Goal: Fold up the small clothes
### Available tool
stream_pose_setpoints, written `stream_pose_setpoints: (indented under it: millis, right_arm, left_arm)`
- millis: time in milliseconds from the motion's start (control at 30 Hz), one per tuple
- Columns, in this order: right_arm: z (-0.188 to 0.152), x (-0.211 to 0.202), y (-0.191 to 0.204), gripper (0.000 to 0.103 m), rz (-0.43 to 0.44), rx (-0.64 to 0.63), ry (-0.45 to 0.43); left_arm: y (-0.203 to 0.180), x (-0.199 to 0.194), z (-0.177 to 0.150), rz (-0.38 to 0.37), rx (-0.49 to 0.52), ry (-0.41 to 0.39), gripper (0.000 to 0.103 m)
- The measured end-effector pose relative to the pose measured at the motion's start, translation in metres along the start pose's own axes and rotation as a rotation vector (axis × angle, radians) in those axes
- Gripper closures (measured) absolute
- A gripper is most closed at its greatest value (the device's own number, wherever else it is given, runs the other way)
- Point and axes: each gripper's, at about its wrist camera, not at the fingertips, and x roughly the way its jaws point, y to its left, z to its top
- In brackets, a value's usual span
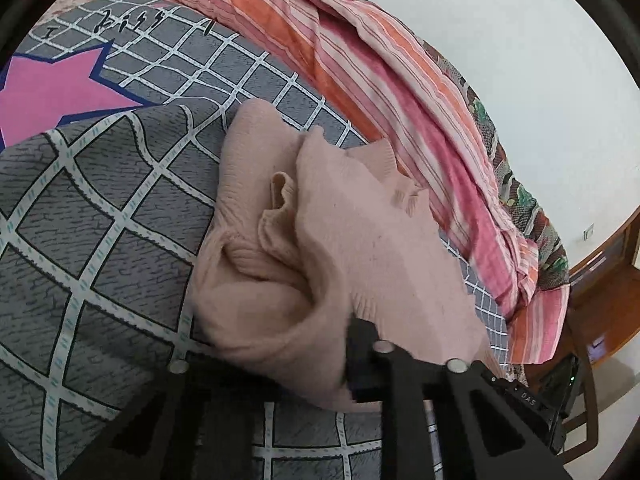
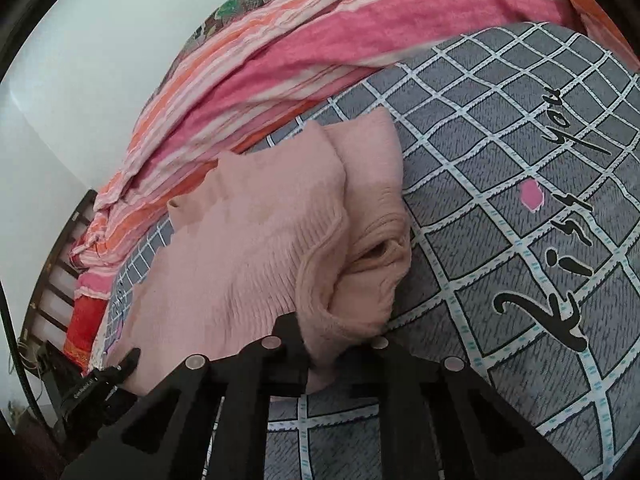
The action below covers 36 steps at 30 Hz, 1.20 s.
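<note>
A bed (image 1: 100,208) spread with a grey checked cover fills both wrist views, a pink-and-orange striped quilt (image 1: 360,52) bunched along its far side against a white wall (image 1: 520,40). Wooden furniture (image 1: 608,264) stands past the bed's end; open cover stretches out on the pink knitted garment's (image 1: 340,248) other side. The garment lies crumpled mid-bed. The left tool (image 1: 360,356) and right tool (image 2: 316,344) each pinch its near hem, jaws pressed together on the knit.

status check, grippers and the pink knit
Left gripper shut on pink knit top. Right gripper shut on its near edge. Top bunched on grey checked sheet. Nothing in the way.
</note>
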Motion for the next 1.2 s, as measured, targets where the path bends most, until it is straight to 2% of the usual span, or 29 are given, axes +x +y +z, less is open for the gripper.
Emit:
stream_pose_setpoints:
  millis: [133,333,800,900,1000,1100,1200]
  right_arm:
    - [-0.004,-0.016,0.009,0.095,0.002,-0.053,-0.04]
    - [-0.021,-0.049,0.015,0.095,0.043,-0.054,-0.061]
    - [-0.094,-0.129,-0.005,0.095,0.035,-0.068,-0.065]
    - [-0.101,-0.136,-0.008,0.093,0.021,-0.089,-0.039]
    - [-0.104,-0.149,-0.013,0.082,0.009,-0.153,-0.035]
    - [-0.103,-0.166,-0.017,0.074,0.0,-0.198,-0.074]
    - [-0.094,-0.177,-0.014,0.074,-0.057,-0.244,-0.135]
  left_arm:
    - [0.0,-0.01,-0.004,0.018,-0.004,-0.031,0.093]
    - [0.001,-0.037,-0.019,0.008,0.001,-0.053,0.094]
    - [-0.005,-0.114,-0.094,0.0,0.097,-0.055,0.093]
    - [-0.006,-0.125,-0.104,0.023,0.128,-0.044,0.093]
    - [0.001,-0.141,-0.108,0.061,0.148,-0.054,0.085]
    - [0.012,-0.162,-0.105,0.096,0.143,-0.106,0.067]
    - [0.015,-0.172,-0.093,0.119,0.154,-0.144,0.066]
